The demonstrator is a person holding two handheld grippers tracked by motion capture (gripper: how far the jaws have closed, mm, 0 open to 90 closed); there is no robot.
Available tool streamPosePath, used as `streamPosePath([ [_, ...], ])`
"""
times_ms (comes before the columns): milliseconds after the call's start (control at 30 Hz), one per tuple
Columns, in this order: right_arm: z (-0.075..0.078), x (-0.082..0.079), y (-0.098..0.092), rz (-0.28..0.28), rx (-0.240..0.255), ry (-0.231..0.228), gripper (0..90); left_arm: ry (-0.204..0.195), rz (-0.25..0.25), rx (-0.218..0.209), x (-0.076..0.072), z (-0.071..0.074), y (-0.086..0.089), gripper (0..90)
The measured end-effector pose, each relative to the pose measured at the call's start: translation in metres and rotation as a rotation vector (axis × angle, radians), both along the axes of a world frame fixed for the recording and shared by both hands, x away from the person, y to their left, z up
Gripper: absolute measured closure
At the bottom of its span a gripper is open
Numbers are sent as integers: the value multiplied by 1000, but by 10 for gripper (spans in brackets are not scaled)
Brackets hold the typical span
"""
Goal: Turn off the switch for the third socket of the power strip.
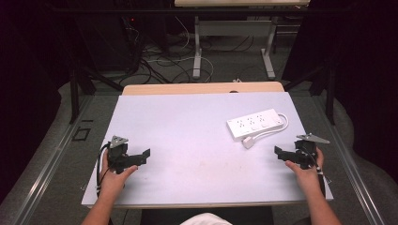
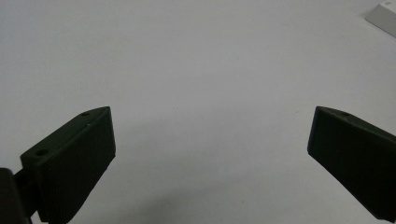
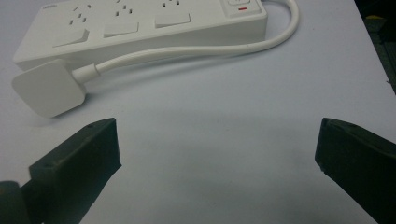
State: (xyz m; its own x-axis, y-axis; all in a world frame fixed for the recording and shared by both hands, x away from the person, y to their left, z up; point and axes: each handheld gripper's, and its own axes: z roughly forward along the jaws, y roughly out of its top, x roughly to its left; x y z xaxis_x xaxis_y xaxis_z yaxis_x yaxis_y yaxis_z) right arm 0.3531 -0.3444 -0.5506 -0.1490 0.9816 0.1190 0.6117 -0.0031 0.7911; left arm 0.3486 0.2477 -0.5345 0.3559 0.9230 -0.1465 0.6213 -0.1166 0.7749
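A white power strip (image 1: 255, 123) lies on the right half of the pale table (image 1: 187, 136), its short white cable (image 1: 274, 131) looping round to a flat white plug (image 1: 248, 142) beside it. In the right gripper view the power strip (image 3: 140, 28) and plug (image 3: 49, 88) lie just ahead of the jaws. My right gripper (image 1: 281, 153) is open and empty near the table's right edge, a little right of the plug. At the front left my left gripper (image 1: 143, 156) stands open above bare table, holding nothing. A corner of the strip (image 2: 385, 16) shows far off in the left gripper view.
Beyond the table's far edge stand a desk frame with metal legs (image 1: 197, 51) and tangled cables (image 1: 159, 65) on the floor. Dark curtains close in both sides. A floor rail (image 1: 42, 173) runs along the left.
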Motion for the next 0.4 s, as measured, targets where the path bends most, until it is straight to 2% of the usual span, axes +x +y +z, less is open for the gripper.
streamPosePath([
  [400, 0, 0, 0, 0, 1, 2, 0, -4, 10, -4, 1, -1, -1, 8],
])
